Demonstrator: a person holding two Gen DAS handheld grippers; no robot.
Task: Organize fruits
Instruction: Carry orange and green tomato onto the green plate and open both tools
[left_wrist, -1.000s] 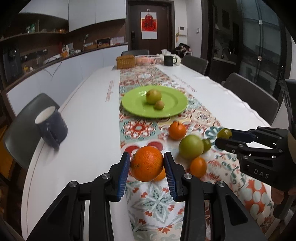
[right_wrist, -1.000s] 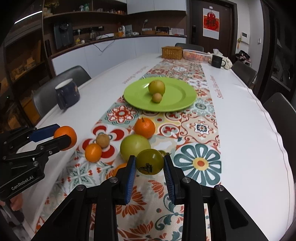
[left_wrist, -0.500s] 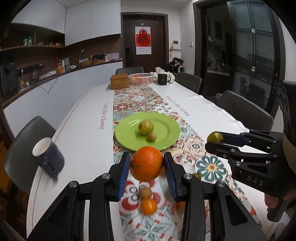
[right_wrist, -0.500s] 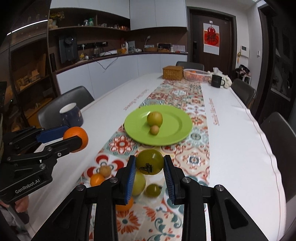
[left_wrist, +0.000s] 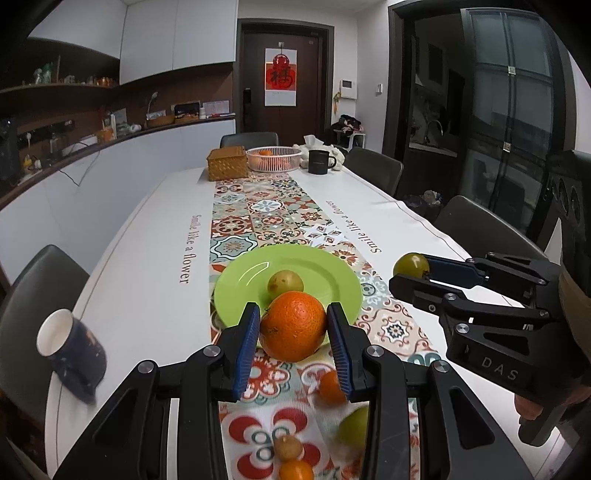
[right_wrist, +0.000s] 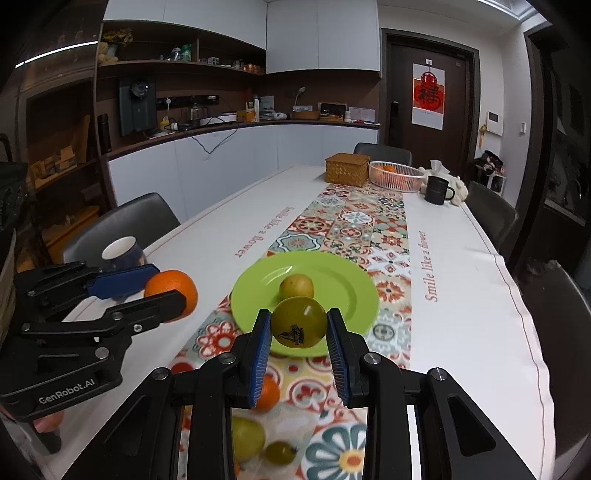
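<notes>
In the left wrist view, the left gripper (left_wrist: 293, 334) fills the lower middle of the frame, its blue pads pinching a large orange (left_wrist: 293, 325) that hangs in front of the near rim of the green plate (left_wrist: 243, 280). A yellow-green fruit (left_wrist: 285, 282) lies on that plate just above the orange. At the right edge the right gripper (left_wrist: 410, 273) reaches in, clamped on a small green fruit (left_wrist: 411, 264). Along the bottom of the frame, blurred loose fruits lie on the patterned runner (left_wrist: 255, 210): a small orange one (left_wrist: 330, 387), a green one (left_wrist: 354, 428), a brownish one (left_wrist: 289, 448). A dark blue mug (left_wrist: 72, 350) sits at the lower left on the white table (left_wrist: 147, 258). In the right wrist view, the right gripper (right_wrist: 298, 332) at lower centre grips the green fruit (right_wrist: 298, 326), which bears a dark sticker, over the near rim of the plate (right_wrist: 343, 284); the yellow-green fruit (right_wrist: 296, 287) sits just above it. At the left, the left gripper (right_wrist: 168, 291) holds the orange (right_wrist: 173, 286) pinched. More fruit lies blurred on the runner at the bottom of the frame.
</notes>
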